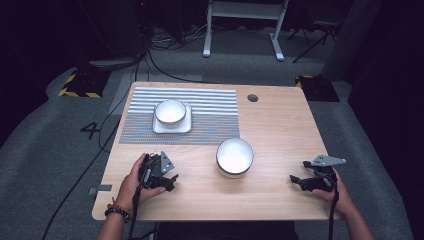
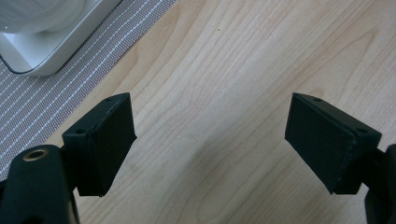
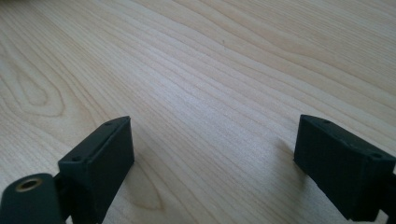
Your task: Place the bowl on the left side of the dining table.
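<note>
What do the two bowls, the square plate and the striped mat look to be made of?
Near bowl and far bowl: probably glazed white ceramic, glossy with bright rims. Square plate under the far bowl: likely the same, smooth with a soft sheen. Mat: seemingly woven vinyl or fabric, matte grey with fine white stripes and visible weave. Table: pale wood grain, possibly laminate.

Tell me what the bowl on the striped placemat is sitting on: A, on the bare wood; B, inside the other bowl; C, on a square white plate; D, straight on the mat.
C: in the high view the far bowl sits on a square white plate, which lies on the striped placemat; the second bowl stands apart on the bare table.
</note>
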A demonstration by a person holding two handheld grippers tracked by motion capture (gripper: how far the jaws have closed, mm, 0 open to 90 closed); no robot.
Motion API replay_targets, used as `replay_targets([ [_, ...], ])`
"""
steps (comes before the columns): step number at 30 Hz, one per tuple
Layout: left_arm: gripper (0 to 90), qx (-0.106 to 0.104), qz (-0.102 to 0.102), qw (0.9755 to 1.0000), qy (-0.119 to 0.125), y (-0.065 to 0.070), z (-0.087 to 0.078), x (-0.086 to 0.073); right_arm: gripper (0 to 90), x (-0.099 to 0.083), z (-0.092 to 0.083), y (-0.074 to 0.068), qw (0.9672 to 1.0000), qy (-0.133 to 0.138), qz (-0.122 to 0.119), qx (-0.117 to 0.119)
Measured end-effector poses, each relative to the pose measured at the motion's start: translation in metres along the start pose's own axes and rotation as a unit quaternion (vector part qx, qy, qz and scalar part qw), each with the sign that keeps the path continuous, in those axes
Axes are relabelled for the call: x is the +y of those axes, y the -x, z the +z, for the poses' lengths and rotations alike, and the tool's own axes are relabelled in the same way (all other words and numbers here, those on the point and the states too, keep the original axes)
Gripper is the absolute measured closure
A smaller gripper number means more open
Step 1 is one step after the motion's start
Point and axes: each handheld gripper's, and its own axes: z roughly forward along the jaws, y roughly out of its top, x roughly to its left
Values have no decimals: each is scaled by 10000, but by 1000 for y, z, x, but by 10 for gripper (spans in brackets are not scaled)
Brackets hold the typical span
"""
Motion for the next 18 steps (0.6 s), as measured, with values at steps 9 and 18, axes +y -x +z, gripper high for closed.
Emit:
replay_targets([
  [9,165,-2,-243,9997,88,2,-4,-14,121,0,0,0,10000,0,3,1],
  [18,165,-113,-440,9989,101,5,-5,-26,121,0,0,0,10000,-2,6,0],
])
